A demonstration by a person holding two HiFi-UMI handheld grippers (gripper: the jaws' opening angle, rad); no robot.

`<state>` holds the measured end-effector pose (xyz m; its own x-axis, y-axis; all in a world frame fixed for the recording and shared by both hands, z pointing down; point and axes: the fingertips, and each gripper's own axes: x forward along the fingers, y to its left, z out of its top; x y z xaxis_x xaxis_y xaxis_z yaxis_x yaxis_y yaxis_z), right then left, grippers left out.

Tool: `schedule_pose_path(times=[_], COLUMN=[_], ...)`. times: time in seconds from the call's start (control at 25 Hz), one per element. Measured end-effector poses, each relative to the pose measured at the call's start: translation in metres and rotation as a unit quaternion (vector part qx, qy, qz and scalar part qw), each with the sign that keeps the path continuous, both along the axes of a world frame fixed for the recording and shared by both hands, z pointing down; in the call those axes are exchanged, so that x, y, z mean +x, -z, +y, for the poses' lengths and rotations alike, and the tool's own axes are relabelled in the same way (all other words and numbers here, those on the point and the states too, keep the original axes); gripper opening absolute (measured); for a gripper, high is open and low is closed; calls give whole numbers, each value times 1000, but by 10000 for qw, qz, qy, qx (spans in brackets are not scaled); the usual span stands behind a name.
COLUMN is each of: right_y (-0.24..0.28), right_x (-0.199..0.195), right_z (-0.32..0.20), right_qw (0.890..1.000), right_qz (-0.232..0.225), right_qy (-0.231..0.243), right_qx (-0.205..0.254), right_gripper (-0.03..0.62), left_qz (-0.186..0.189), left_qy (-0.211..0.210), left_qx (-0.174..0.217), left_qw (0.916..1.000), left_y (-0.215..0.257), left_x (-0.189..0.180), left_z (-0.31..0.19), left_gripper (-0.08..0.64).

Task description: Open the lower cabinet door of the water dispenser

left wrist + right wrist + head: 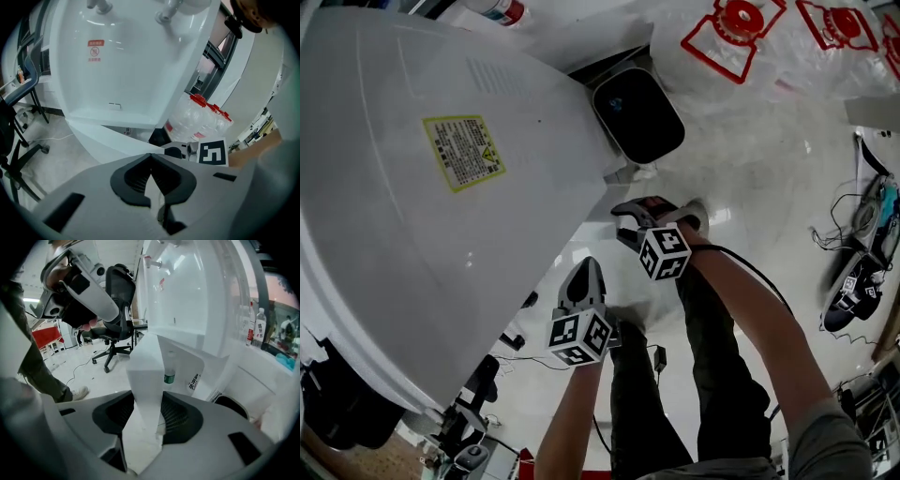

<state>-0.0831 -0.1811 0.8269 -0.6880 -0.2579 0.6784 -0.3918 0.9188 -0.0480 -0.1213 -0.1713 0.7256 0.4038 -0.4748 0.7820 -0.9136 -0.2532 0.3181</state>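
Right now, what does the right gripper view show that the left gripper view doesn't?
Only the right gripper view: the right gripper closed on the edge of the white lower cabinet door, and a green-labelled bottle beyond it. Only the left gripper view: clear water jugs with red caps, the right gripper's marker cube, and the left gripper with its jaws together, holding nothing. Both: the white water dispenser with its taps, and a dark office chair.
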Motion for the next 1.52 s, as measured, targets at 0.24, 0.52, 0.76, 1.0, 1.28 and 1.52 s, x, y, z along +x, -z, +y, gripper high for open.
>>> schedule_pose_path(times=[0.24, 0.52, 0.76, 1.0, 1.28, 1.52], right_y=[-3, -5, -5, -6, -6, -8], right_x=[-15, -35, -55, -81, -123, -162], right_z=[23, 51, 73, 94, 116, 133], right_qw=[9988, 9940, 9870, 9759, 9547, 9277], right_qz=[70, 117, 120, 142, 143, 195], right_qy=[-471, -1080, -1593, -2160, -2955, -3702], right_qx=[-73, -149, -188, -270, -327, -428], right_gripper=[183, 183, 183, 183, 183, 183], left_qz=[-25, -20, 2, 80, 17, 78], left_qy=[-217, -275, -345, -348, -634, -558], left_qx=[23, 72, 180, 155, 324, 325], left_qw=[9998, 9996, 9992, 9992, 9975, 9979], left_y=[-9, -18, -24, -34, -39, -41], left_x=[-30, -81, -114, -149, -192, -239], left_z=[26, 53, 70, 94, 117, 128], left_gripper=[9, 9, 9, 9, 9, 9])
